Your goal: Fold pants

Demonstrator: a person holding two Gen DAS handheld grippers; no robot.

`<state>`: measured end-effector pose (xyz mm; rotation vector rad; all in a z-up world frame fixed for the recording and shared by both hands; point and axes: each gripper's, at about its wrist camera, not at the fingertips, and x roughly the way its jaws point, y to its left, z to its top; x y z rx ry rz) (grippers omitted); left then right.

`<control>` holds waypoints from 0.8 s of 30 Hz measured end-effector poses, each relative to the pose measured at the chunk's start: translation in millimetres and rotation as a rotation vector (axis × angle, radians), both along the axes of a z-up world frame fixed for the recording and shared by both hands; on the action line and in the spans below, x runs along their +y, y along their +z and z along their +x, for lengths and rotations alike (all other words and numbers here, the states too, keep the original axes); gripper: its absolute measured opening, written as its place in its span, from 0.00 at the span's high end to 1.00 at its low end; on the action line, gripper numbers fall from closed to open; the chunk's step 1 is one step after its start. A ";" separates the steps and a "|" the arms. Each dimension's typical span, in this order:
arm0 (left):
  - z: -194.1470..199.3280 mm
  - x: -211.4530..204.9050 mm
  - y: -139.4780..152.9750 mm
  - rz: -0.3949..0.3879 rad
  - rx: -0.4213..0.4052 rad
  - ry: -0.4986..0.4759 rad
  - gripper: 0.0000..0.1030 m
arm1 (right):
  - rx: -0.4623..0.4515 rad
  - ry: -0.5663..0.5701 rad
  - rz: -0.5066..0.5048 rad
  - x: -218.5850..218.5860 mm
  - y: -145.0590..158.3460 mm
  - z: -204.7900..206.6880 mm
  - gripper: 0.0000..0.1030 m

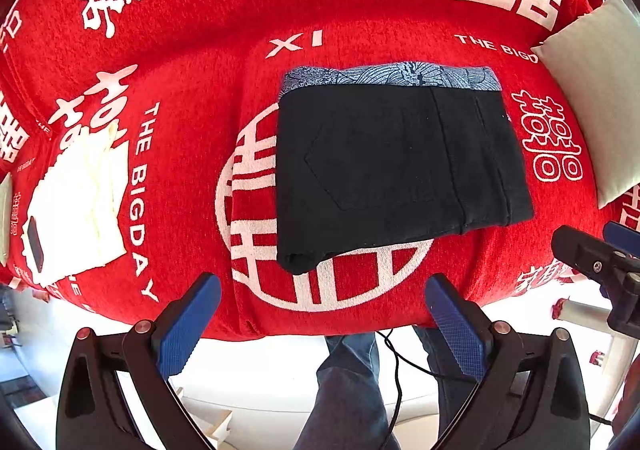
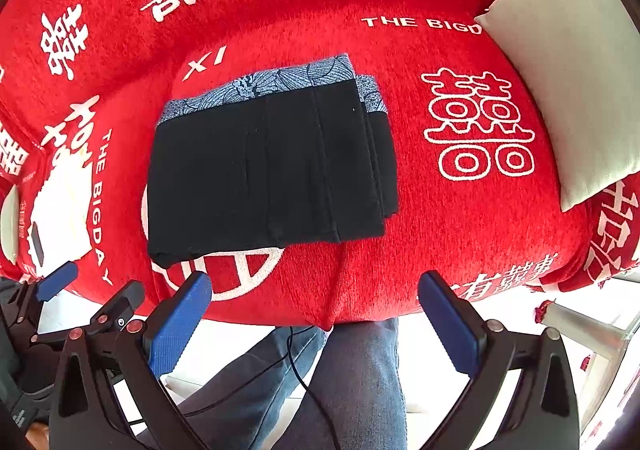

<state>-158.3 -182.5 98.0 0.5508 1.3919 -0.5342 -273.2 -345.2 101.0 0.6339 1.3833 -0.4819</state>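
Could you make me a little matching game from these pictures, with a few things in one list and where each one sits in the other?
Things:
1. folded black pants
2. pale cushion
3. white gloves
4. left gripper

Places:
a. far right of the sofa
b. centre of the red blanket, patterned waistband away from the camera
c. off the sofa's near edge, jaws apart
d. left side, on white paper

Pairs: 1-b, 2-a, 3-d, 4-c

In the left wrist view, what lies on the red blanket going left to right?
White cloth pile with a dark phone-like object at its left edge → folded black pants → pale cushion.
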 end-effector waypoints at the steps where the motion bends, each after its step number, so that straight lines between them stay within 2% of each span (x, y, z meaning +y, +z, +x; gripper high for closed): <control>1: 0.3 0.0 0.0 0.000 -0.001 0.001 0.01 | 0.000 0.003 -0.001 0.0 0.4 0.6 0.00; 24: 4.2 0.0 -2.1 0.001 0.008 0.016 0.01 | 0.007 0.039 -0.013 5.6 0.0 9.1 0.00</control>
